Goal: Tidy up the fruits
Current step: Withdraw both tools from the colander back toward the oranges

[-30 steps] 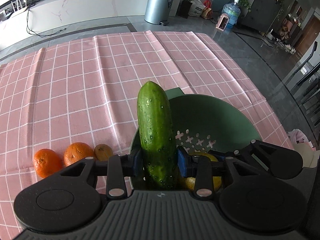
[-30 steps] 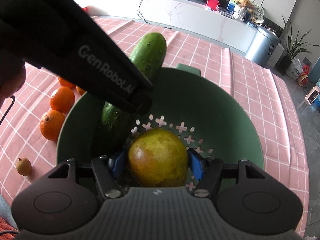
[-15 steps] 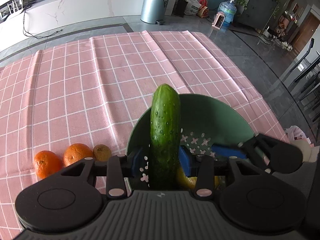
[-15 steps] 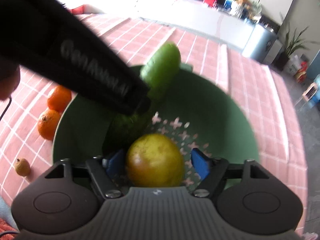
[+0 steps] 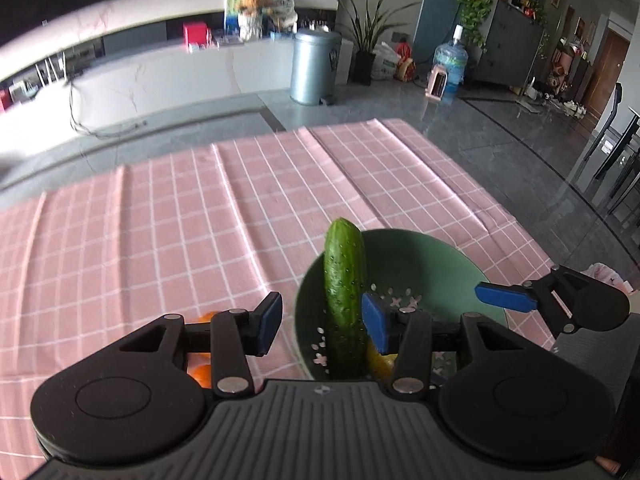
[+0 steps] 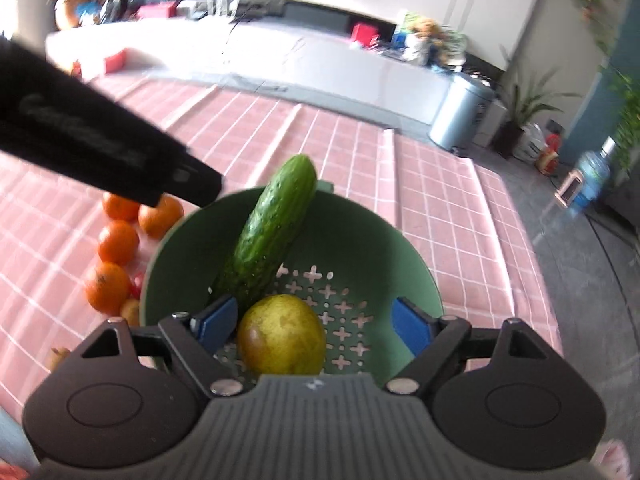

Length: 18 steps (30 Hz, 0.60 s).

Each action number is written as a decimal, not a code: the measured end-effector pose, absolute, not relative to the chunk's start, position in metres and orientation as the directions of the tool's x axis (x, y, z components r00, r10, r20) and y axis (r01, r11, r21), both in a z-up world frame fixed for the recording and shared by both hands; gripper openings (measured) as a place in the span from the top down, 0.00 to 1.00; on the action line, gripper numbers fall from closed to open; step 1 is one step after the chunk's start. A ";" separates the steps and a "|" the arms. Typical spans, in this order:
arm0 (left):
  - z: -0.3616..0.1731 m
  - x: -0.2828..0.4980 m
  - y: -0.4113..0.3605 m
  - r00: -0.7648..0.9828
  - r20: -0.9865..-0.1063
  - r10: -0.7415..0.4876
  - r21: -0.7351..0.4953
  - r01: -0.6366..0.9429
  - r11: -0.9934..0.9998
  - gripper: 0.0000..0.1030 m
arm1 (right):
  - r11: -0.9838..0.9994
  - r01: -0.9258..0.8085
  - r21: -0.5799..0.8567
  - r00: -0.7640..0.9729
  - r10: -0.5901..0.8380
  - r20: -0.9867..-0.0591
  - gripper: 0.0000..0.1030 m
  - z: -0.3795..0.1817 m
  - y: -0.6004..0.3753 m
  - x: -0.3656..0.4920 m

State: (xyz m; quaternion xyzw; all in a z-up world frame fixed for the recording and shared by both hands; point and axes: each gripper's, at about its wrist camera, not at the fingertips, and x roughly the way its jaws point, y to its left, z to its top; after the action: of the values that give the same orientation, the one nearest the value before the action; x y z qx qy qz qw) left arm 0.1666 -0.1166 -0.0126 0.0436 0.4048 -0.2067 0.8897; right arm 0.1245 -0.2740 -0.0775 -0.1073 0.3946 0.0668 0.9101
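A green colander bowl (image 5: pixel 432 256) (image 6: pixel 360 240) stands on the pink checked cloth. A cucumber (image 5: pixel 344 300) (image 6: pixel 272 236) leans inside it, its tip over the rim. My left gripper (image 5: pixel 322 328) hangs above the bowl's left rim. Its jaws are opening: the cucumber lies below and between them, and the left pad is well clear of it. A yellow-green pear (image 6: pixel 282 334) rests on the bowl's perforated floor. My right gripper (image 6: pixel 314 325) is also opening over it, with the right pad apart from the fruit.
Several oranges (image 6: pixel 118 242) and small brown fruits (image 6: pixel 130 312) lie on the cloth left of the bowl. The left tool's black body (image 6: pixel 100 148) crosses the right wrist view's upper left. The table edge (image 5: pixel 532 236) runs close on the right, over grey floor.
Both grippers opened and rose back from the bowl. The cucumber was let go and now leans on the rim. The pear was let go on the bowl's floor.
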 end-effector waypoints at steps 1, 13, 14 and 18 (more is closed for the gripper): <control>-0.007 0.160 -0.114 0.607 -0.725 -0.325 -0.070 0.405 0.912 0.44 | 0.976 -0.185 -0.114 0.690 0.047 -0.722 0.21 -0.074 -0.275 0.120; 0.008 0.103 -0.066 0.722 -0.649 -0.241 0.053 0.359 0.932 0.33 | 0.991 -0.068 0.117 0.809 0.123 -0.575 0.21 -0.033 -0.254 0.055; 0.006 0.101 -0.063 0.720 -0.651 -0.241 0.048 0.356 0.933 0.33 | 0.989 -0.068 0.130 0.812 0.131 -0.568 0.21 -0.034 -0.250 0.049; -0.004 0.090 -0.042 0.690 -0.677 -0.257 0.009 0.357 0.934 0.33 | 0.982 -0.080 0.171 0.815 0.163 -0.555 0.21 -0.039 -0.235 0.030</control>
State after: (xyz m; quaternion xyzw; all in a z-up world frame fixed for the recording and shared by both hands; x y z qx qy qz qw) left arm 0.0900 -0.0417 -0.0044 0.0701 0.3565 -0.1676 0.9165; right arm 0.0301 -0.2348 -0.0393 0.0700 0.2970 0.0640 0.9502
